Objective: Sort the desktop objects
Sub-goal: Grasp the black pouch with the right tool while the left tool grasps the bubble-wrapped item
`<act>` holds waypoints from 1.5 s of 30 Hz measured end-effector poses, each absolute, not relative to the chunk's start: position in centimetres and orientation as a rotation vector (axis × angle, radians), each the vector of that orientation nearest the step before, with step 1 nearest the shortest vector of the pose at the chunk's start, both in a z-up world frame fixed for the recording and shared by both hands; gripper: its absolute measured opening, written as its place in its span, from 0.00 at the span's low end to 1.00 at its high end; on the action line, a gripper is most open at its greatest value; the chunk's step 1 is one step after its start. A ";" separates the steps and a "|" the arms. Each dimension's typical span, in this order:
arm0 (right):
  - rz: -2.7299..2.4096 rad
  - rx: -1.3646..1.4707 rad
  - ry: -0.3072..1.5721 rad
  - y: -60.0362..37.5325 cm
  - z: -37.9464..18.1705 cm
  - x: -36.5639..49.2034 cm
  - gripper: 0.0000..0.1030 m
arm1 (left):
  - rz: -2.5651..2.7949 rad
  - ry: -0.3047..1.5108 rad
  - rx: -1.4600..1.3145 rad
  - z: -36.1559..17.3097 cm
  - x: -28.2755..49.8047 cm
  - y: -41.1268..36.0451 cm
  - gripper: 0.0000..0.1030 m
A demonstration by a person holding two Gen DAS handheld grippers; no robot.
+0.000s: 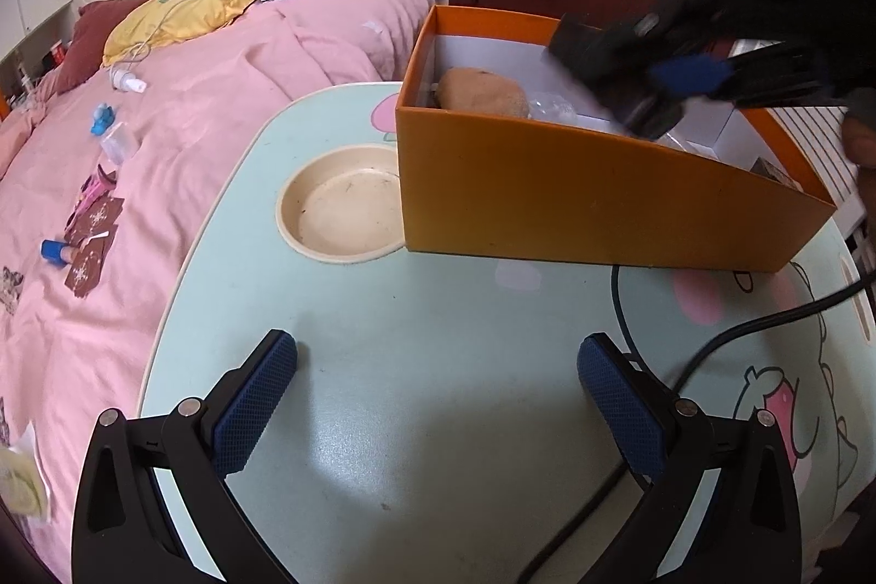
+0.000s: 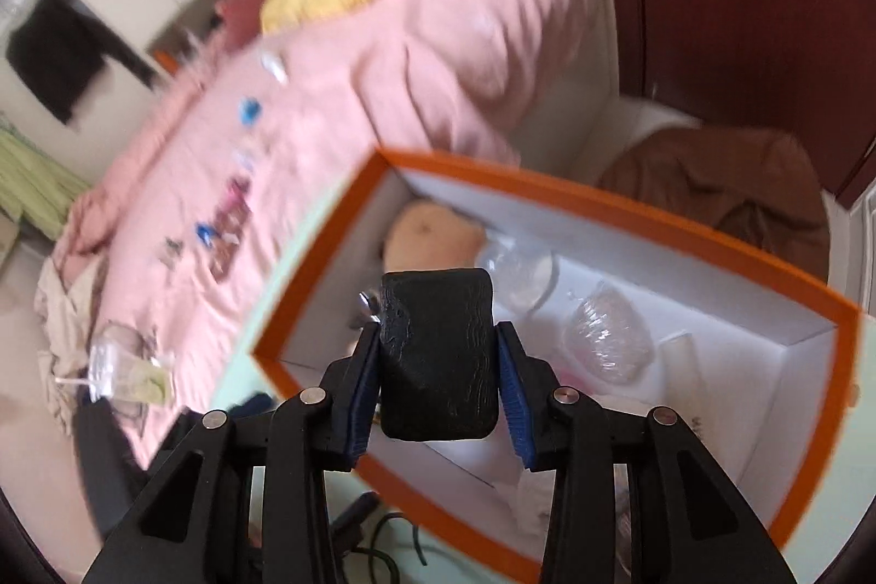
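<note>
An orange box [image 1: 575, 195] with a white inside stands on the pale green table [image 1: 416, 392]. It holds a brown potato-like lump [image 1: 482, 91] and clear plastic items [image 2: 602, 327]. My right gripper [image 2: 438, 365] is shut on a black block [image 2: 438, 354] and holds it above the open orange box [image 2: 575, 195]. It shows blurred over the box in the left wrist view [image 1: 657, 75]. My left gripper [image 1: 438, 398] is open and empty, low over the table in front of the box.
A round cream dish [image 1: 342, 212] is set in the table left of the box. A black cable [image 1: 739, 337] runs across the table's right side. A pink bed [image 1: 164, 119] with small loose items lies to the left.
</note>
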State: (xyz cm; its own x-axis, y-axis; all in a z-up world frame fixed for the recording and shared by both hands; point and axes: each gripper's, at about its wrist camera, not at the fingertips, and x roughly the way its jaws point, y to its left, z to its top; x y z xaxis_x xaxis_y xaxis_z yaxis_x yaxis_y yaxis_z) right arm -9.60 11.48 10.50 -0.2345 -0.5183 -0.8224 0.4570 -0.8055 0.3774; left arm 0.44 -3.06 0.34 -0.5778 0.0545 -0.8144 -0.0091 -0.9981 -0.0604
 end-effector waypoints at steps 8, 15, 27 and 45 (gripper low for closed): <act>-2.238 1.104 -0.213 16.1 13.6 -4.7 0.38 | 2.724 -0.075 -1.434 0.8 0.7 -4.3 1.00; -2.236 0.985 -0.225 18.1 13.1 0.2 0.38 | 2.739 -0.274 -1.362 4.5 0.2 -8.0 0.98; -2.235 1.140 -0.215 18.3 5.9 2.3 0.38 | 2.450 -0.104 -1.253 10.2 -7.6 1.0 0.77; -2.183 1.130 -0.314 19.0 3.5 1.3 0.38 | 2.156 0.032 -1.645 2.5 -15.8 8.8 0.37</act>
